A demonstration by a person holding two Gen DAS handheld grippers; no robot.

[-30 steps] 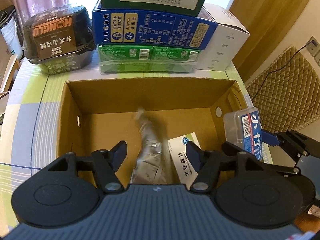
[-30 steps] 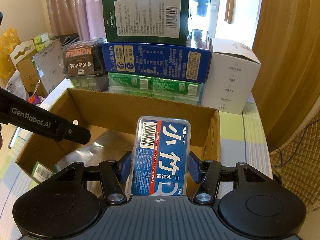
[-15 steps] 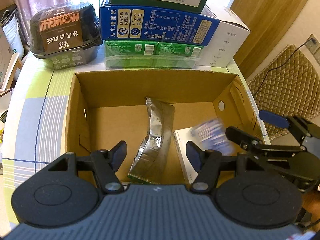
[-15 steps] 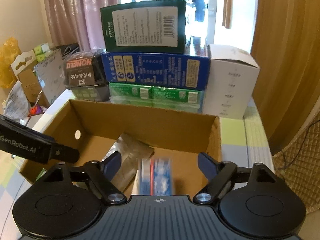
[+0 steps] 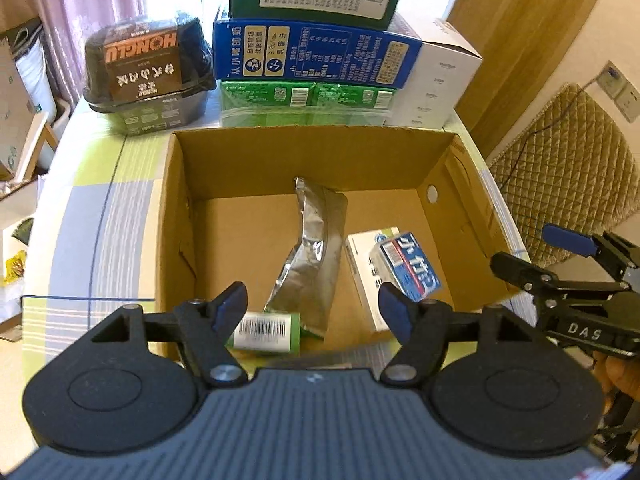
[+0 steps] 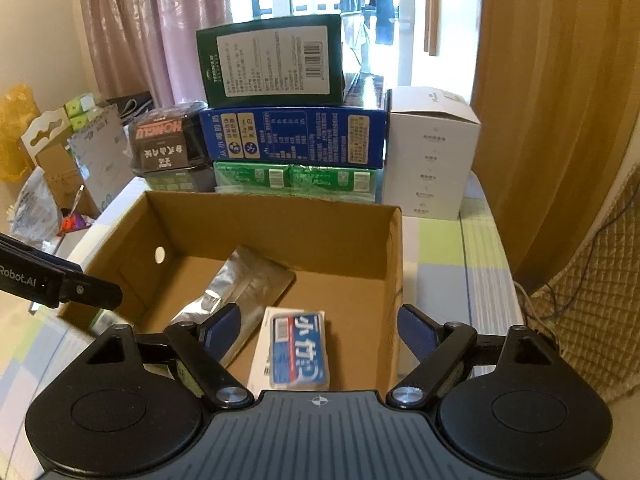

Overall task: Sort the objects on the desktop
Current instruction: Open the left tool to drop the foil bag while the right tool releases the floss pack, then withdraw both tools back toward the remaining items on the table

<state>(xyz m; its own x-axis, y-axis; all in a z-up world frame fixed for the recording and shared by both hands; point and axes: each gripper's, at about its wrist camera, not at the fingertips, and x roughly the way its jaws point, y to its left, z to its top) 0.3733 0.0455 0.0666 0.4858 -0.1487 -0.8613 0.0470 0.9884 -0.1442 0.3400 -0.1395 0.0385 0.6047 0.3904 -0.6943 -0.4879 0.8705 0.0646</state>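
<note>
Cardboard box (image 5: 304,152): brown and open-topped, it is sitting on the tabletop (image 5: 96,216) straight ahead of both my hand-held grippers, and everything sorted so far is lying inside it.
Floss case (image 6: 298,350): the clear case with the blue and red label is lying flat on top of a white carton (image 5: 362,264), against the right side of the box floor, its long axis running away from me toward the back wall.
Foil pouch (image 5: 312,248): silver and crinkled, it is lying lengthwise down the middle of the box, just left of the white carton.
Green packet (image 5: 266,330): it is resting at the near wall, directly under my left fingers, barcode facing up.
Left hand-held gripper (image 5: 312,304): I am holding it spread wide and empty above the near edge of the box.
Right hand-held gripper (image 6: 318,330): I am holding it spread and empty too, right over the floss case, so this hand is the nearer one to it.
Nothing pinched: both hands are carrying nothing, and I judge the floss case to be placed.
Next move: I am expecting to reach outside the box; which hand is nearer to the next item, I cannot tell.
</note>
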